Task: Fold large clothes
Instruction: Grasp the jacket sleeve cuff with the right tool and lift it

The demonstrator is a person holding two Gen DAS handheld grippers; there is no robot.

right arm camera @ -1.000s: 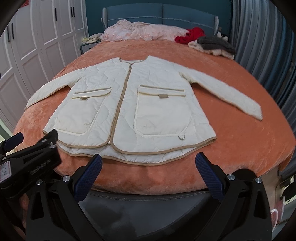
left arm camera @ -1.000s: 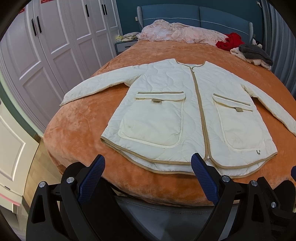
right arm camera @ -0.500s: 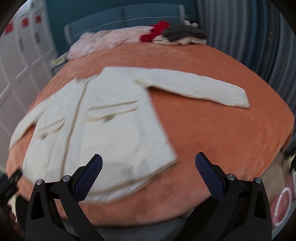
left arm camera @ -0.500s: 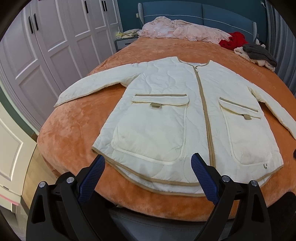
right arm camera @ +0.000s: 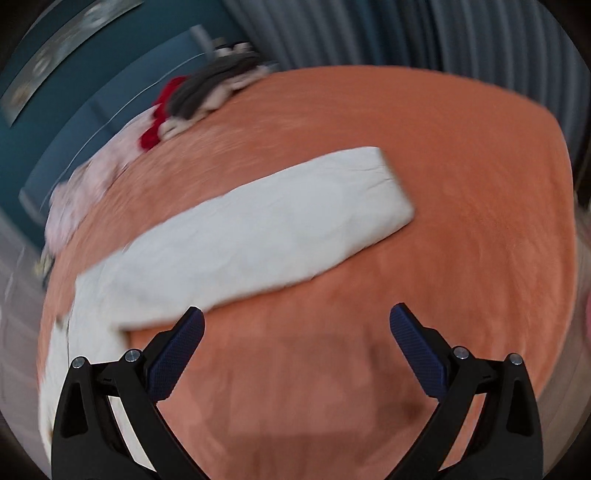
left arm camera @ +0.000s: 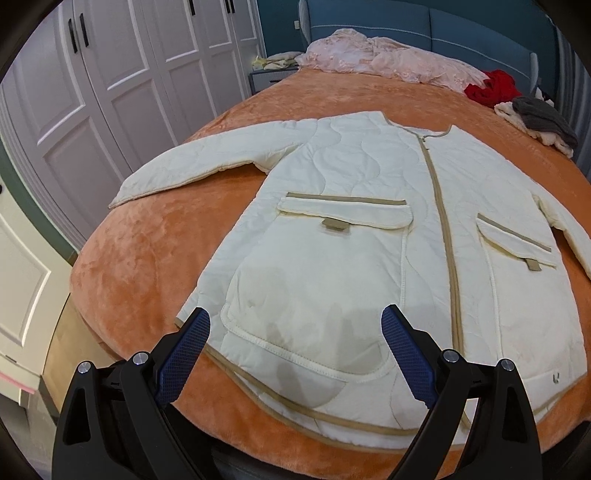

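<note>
A cream quilted jacket [left arm camera: 351, 229] with tan trim lies flat, front up, on the orange bedspread [left arm camera: 155, 251]. Its left sleeve [left arm camera: 207, 166] stretches toward the wardrobe side. My left gripper [left arm camera: 295, 332] is open and empty, hovering over the jacket's lower left pocket near the hem. In the blurred right wrist view the jacket's right sleeve [right arm camera: 280, 229] lies stretched out on the bedspread [right arm camera: 461, 155]. My right gripper [right arm camera: 295, 325] is open and empty over bare bedspread, just below that sleeve.
White wardrobe doors [left arm camera: 110, 74] stand left of the bed. A pink garment [left arm camera: 388, 59], a red one [left arm camera: 491, 86] and a grey and cream pile [left arm camera: 539, 118] lie by the blue headboard [left arm camera: 443, 22]. Grey curtains [right arm camera: 406, 33] hang on the right side.
Both grippers have moved forward over the bed. The left one has closed in on the jacket's lower left. The right one has swung right, from the hem to the right sleeve.
</note>
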